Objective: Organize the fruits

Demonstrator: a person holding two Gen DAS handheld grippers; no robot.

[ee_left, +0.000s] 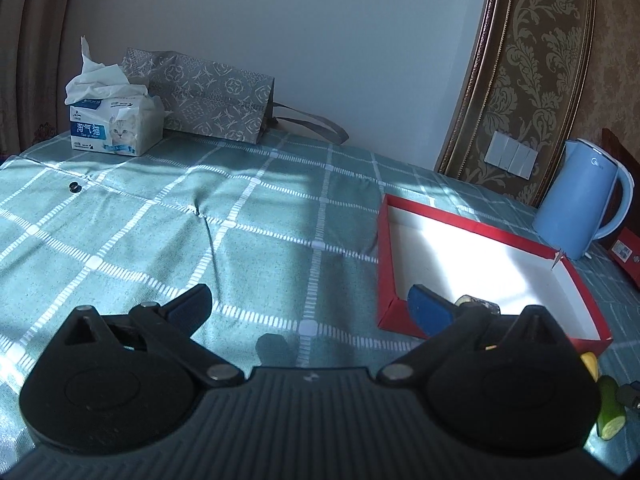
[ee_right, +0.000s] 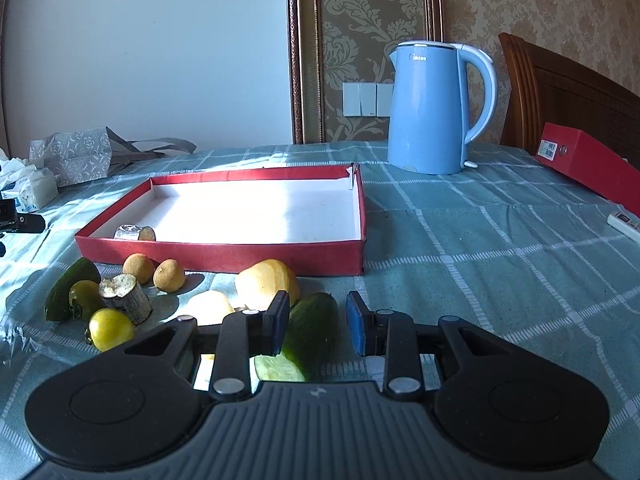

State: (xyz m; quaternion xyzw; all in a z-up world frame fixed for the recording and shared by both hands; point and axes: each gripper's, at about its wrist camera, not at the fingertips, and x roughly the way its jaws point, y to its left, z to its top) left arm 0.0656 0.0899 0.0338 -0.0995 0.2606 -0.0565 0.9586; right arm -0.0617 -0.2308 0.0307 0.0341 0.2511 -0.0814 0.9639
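Right gripper: jaws closed on smooth cut cucumber half, before the front edge of the red cardboard tray, beside a round yellow tomato. Left gripper: fully spread, empty, over checked tablecloth. Rough stub in tray corner, partly hidden.

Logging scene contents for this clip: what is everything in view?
tray: one, red, table centre
stump-like pieces: two, grey-brown, tray and before it
cucumbers: two, green, before tray
round fruits: two, brown, before tray
tomatoes: two, yellow-green, front left
peeled pieces: two, yellow, before tray
kettle: one, blue, behind tray
box: one, red, far right
remote: one, white, right edge
tissue pack: one, white-blue, far left
bag: one, grey patterned, beside tissues
tablecloth: one, teal checked, under everything
left gripper: one, black, open, empty
right gripper: one, black, shut, at one cucumber
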